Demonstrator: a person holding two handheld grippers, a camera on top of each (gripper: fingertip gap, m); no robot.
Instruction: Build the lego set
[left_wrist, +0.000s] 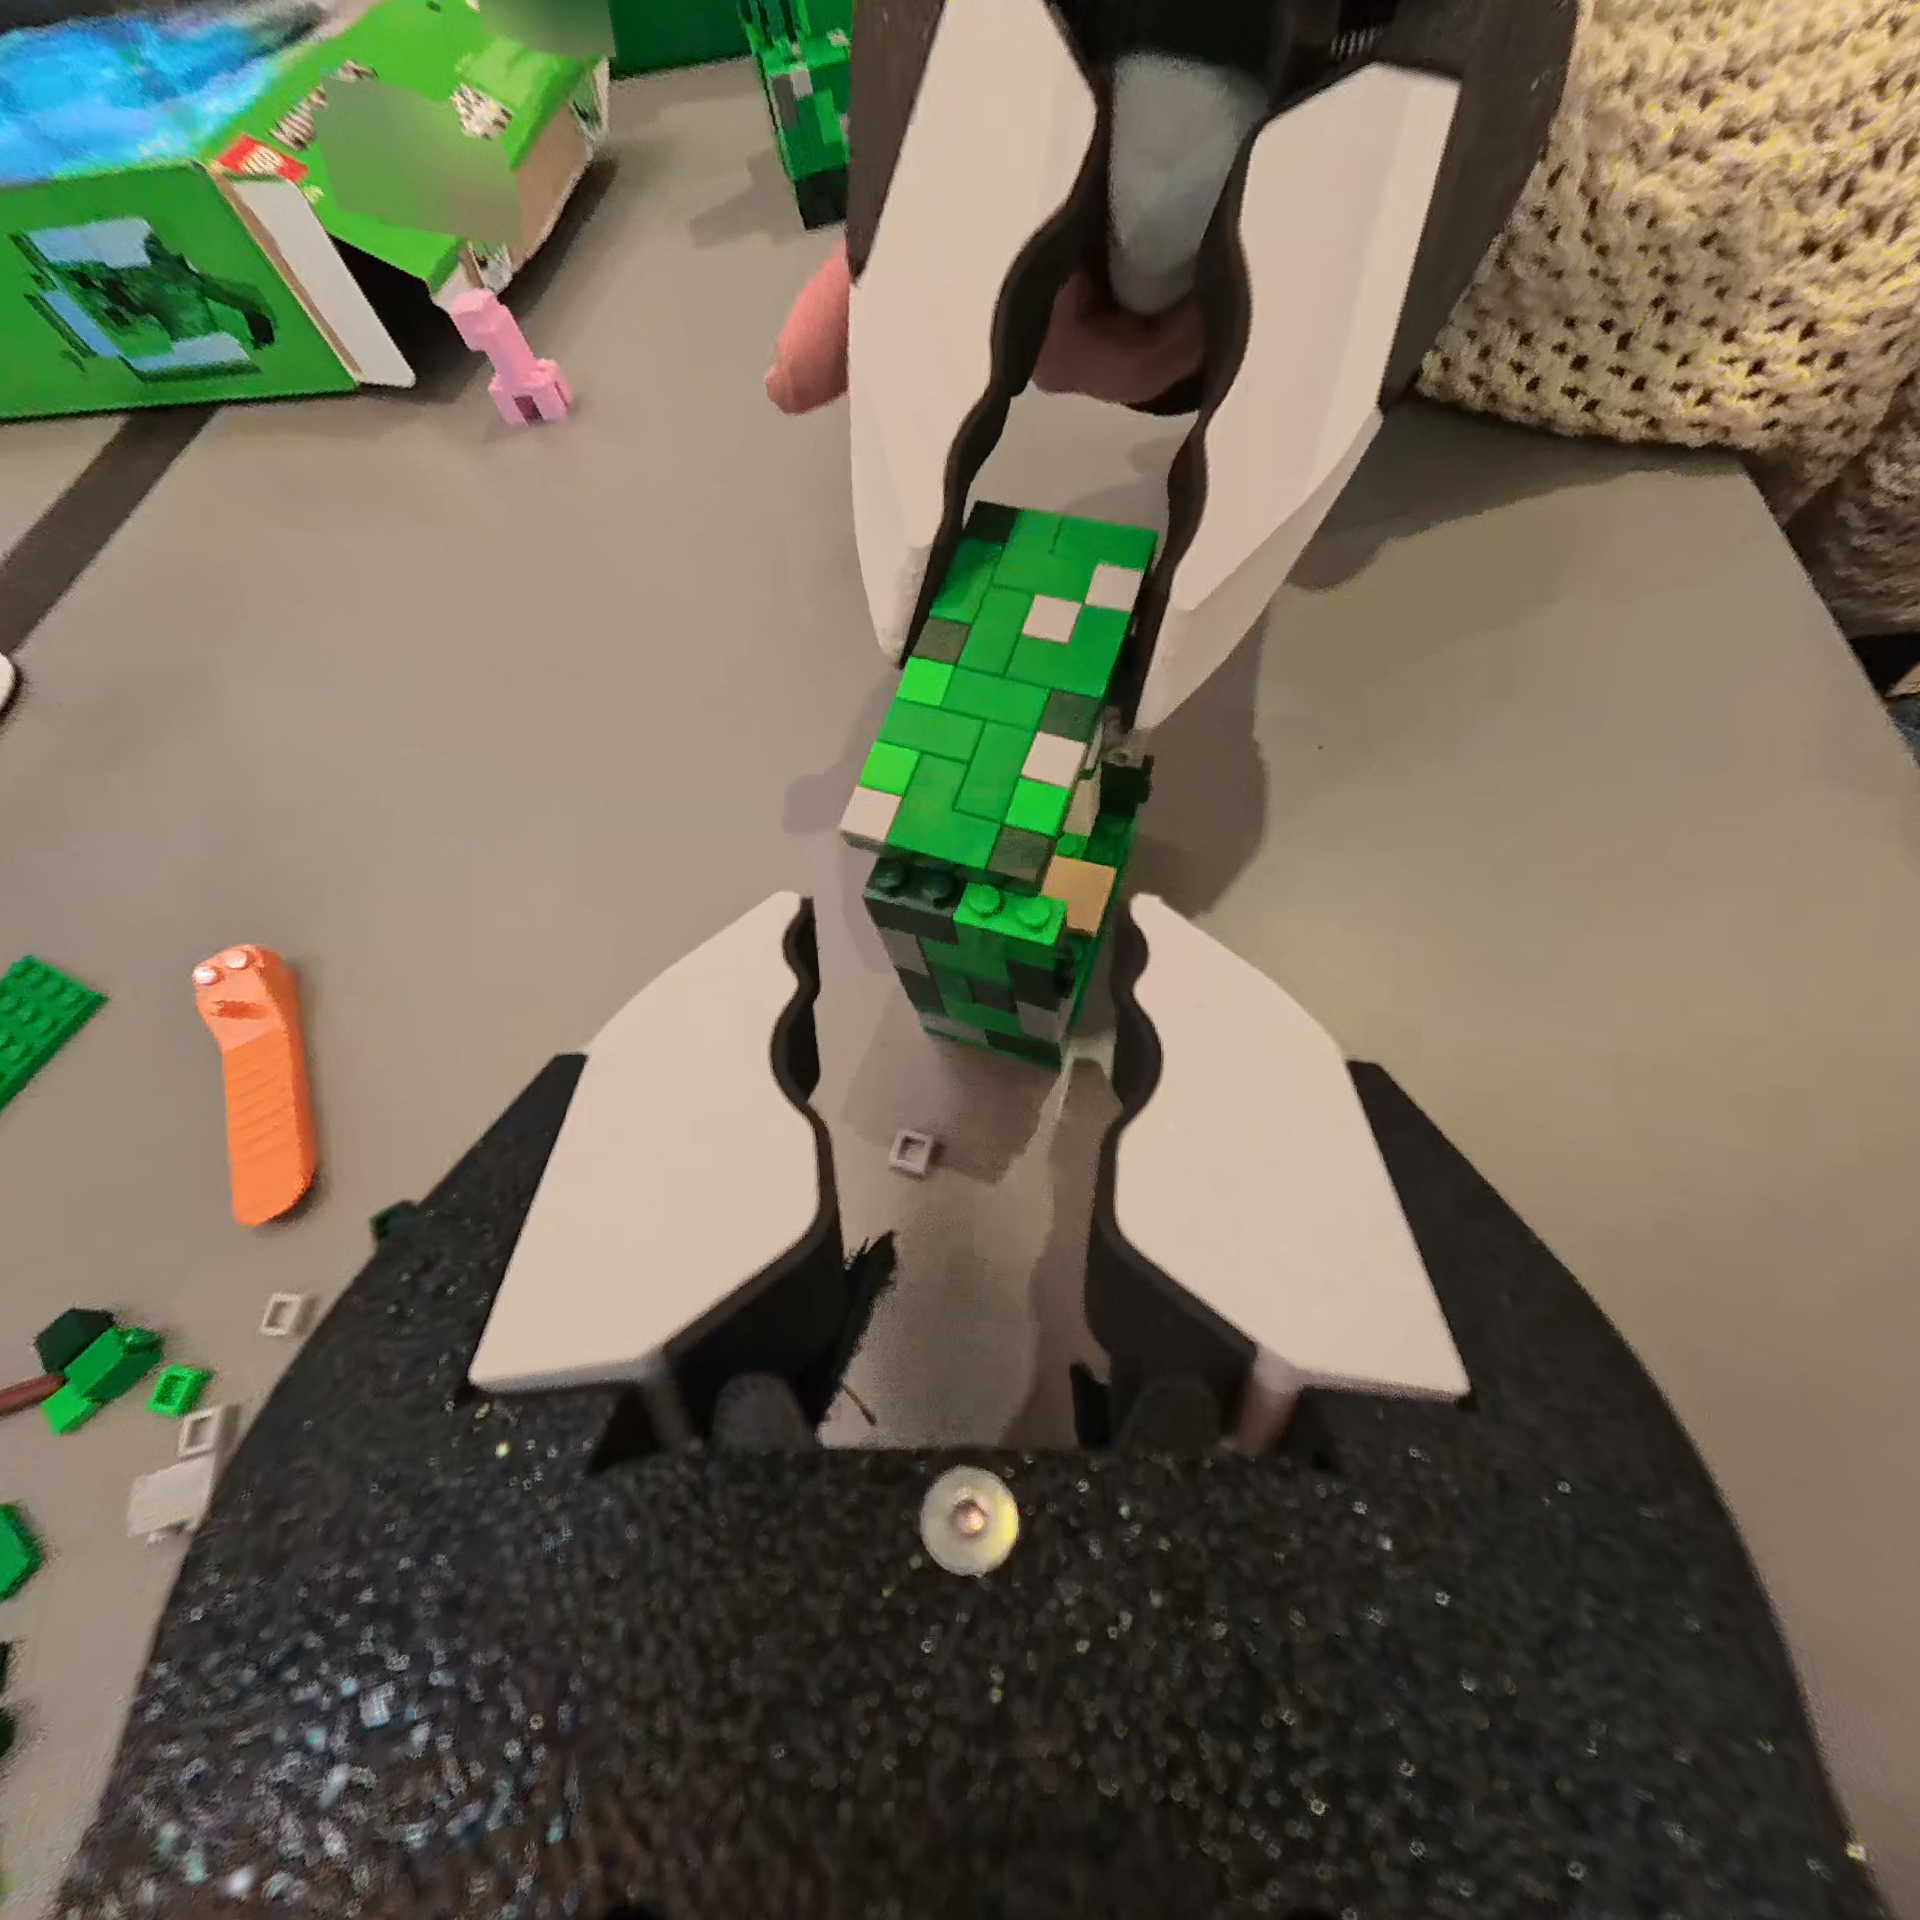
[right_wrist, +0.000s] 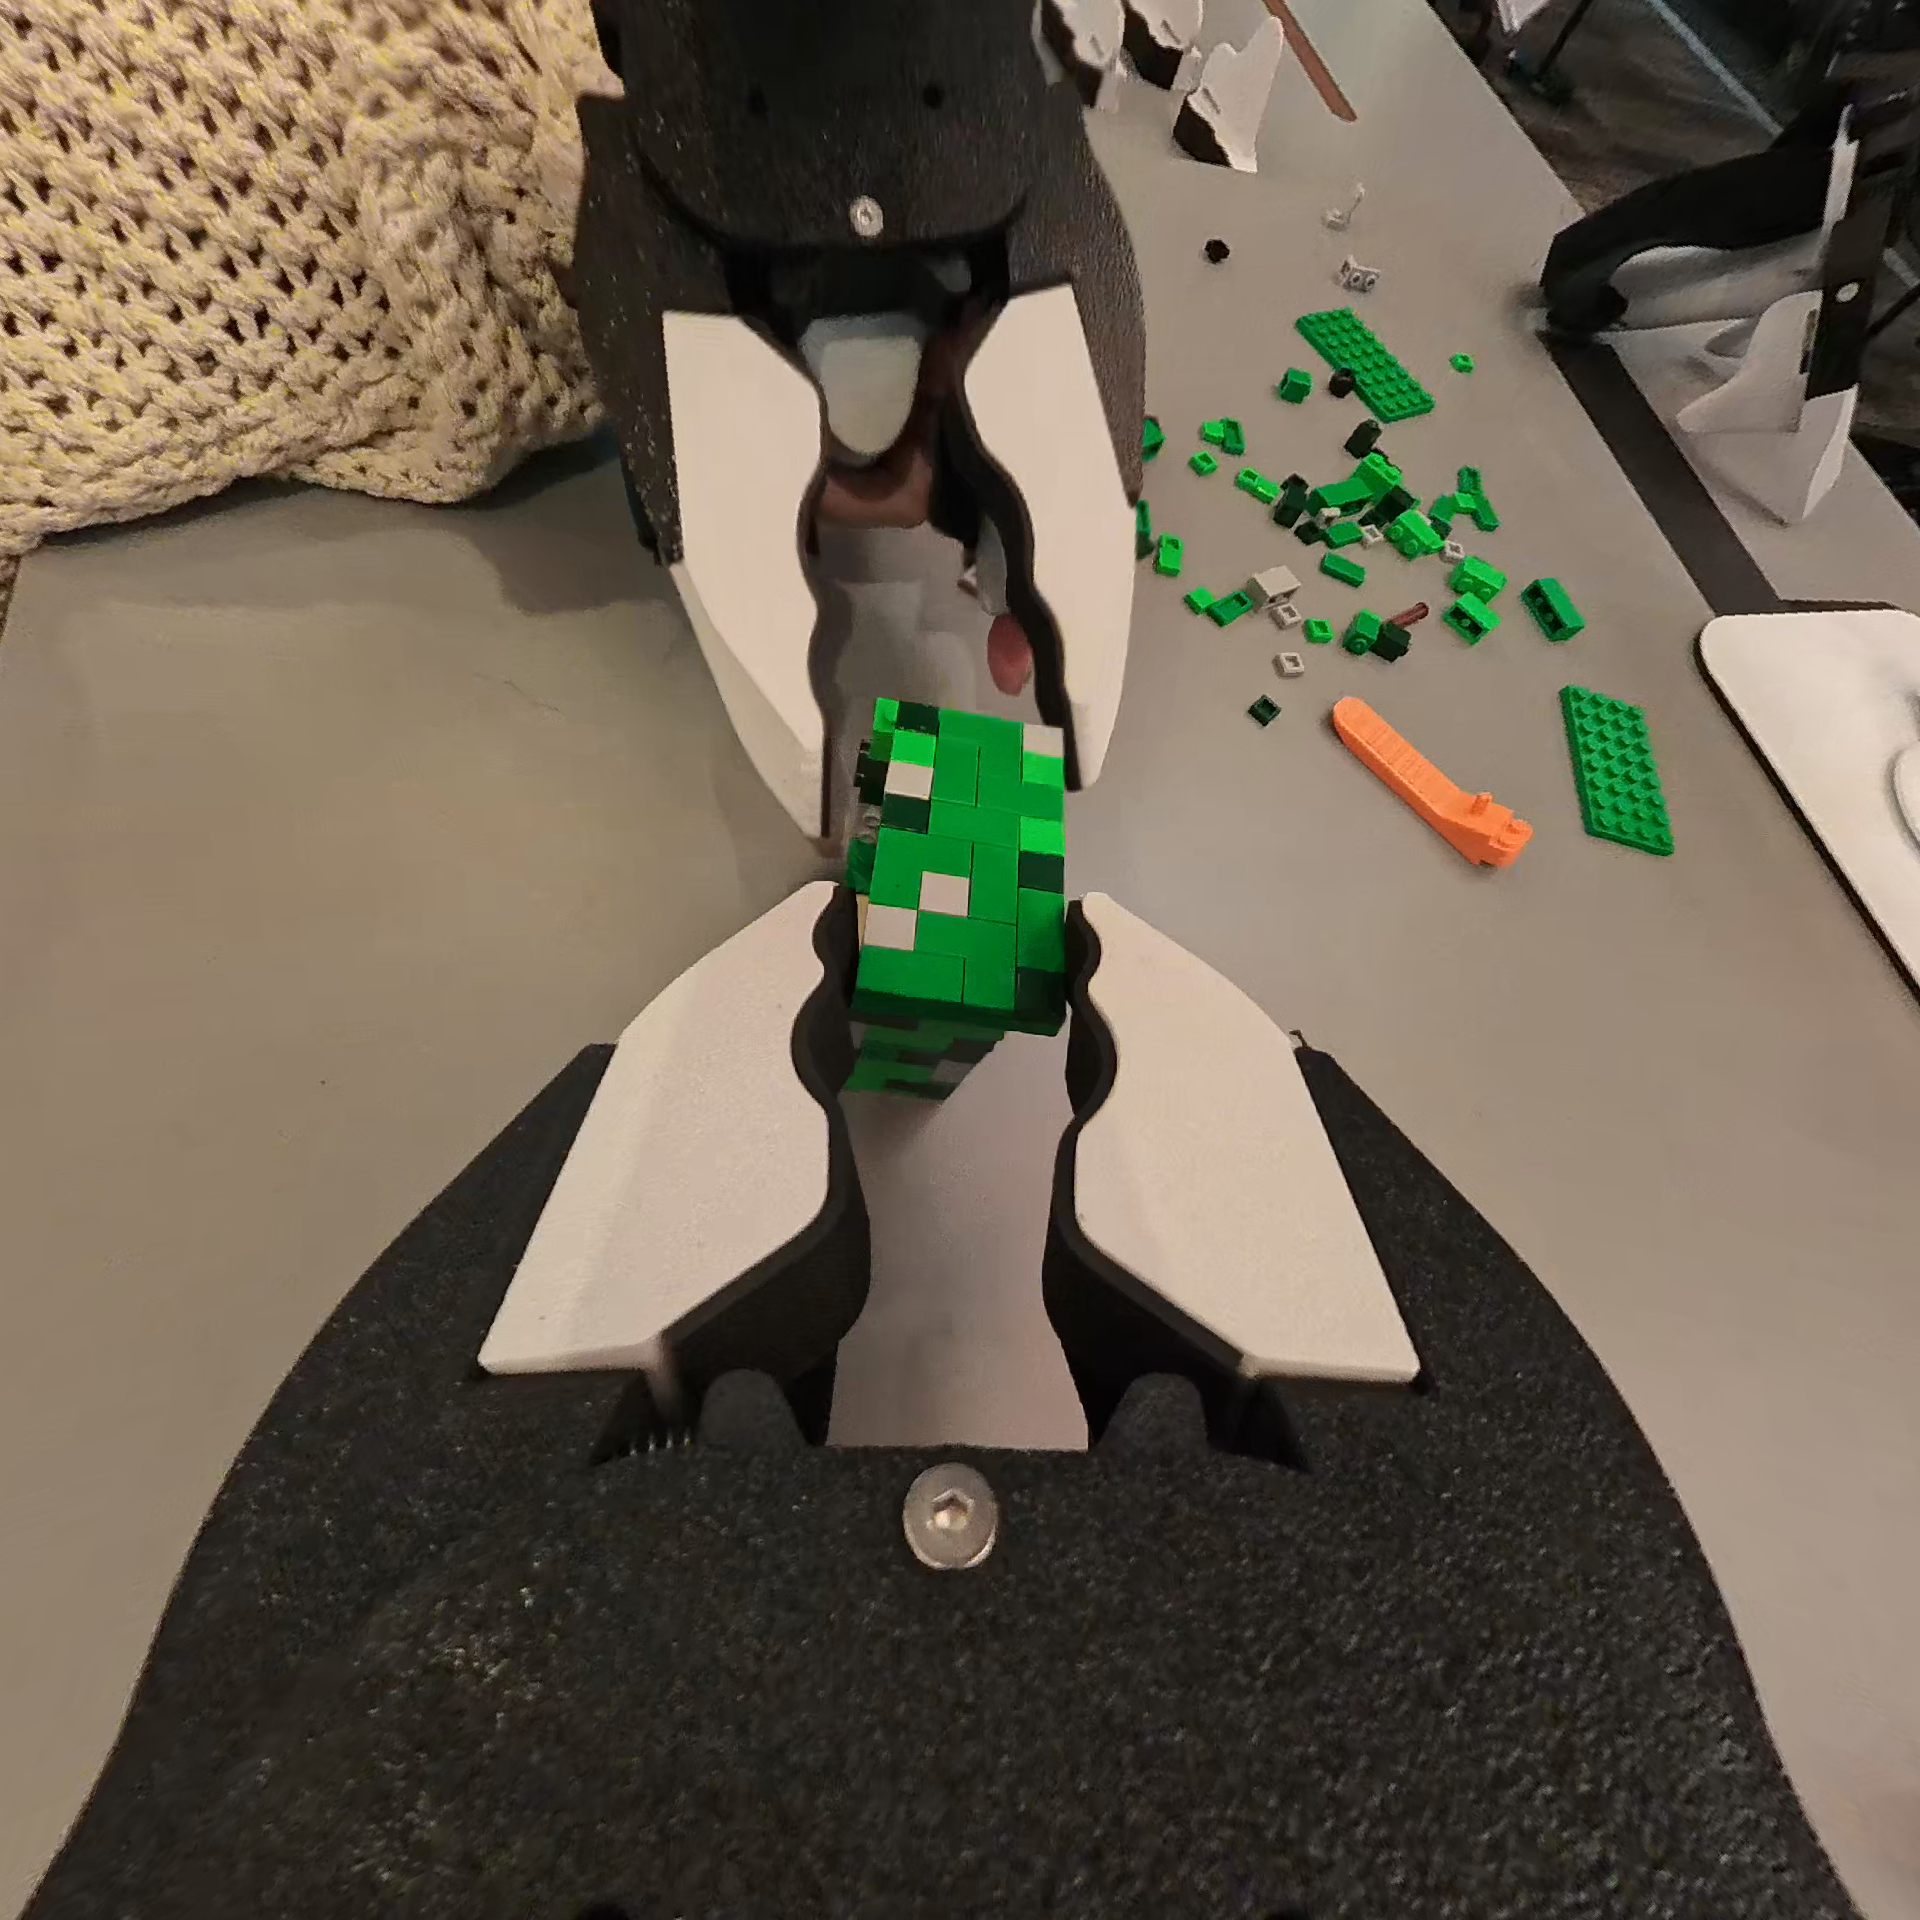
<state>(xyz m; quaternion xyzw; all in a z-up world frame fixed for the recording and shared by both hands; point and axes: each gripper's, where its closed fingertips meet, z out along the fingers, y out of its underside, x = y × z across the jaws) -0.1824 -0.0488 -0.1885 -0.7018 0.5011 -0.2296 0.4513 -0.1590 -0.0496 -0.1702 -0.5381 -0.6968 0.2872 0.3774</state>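
Note:
A green tiled Lego model (left_wrist: 987, 748) stands on the grey table (left_wrist: 468, 727), with studs showing at its near end. It also shows in the right wrist view (right_wrist: 966, 862). My right gripper (right_wrist: 956, 909) is shut on one end of its tiled top; in the left wrist view the right gripper (left_wrist: 1034, 634) reaches in from the far side. My left gripper (left_wrist: 966, 920) straddles the model's other end, with a narrow gap beside the left finger. In the right wrist view the left gripper (right_wrist: 951, 800) comes in from the top.
An orange brick separator (right_wrist: 1423, 774), loose green bricks (right_wrist: 1371, 509) and green plates (right_wrist: 1616, 774) lie to one side. A green box (left_wrist: 156, 281), a pink figure (left_wrist: 509, 353) and a small grey tile (left_wrist: 912, 1151) are on the table. A knitted blanket (right_wrist: 208, 260) borders it. Both grippers' tips are close together, under 4 cm apart. The orange brick separator (right_wrist: 1423, 774) is about 15 centimeters from my left fingertips. It turns up in the left wrist view (left_wrist: 251, 1085) as well.

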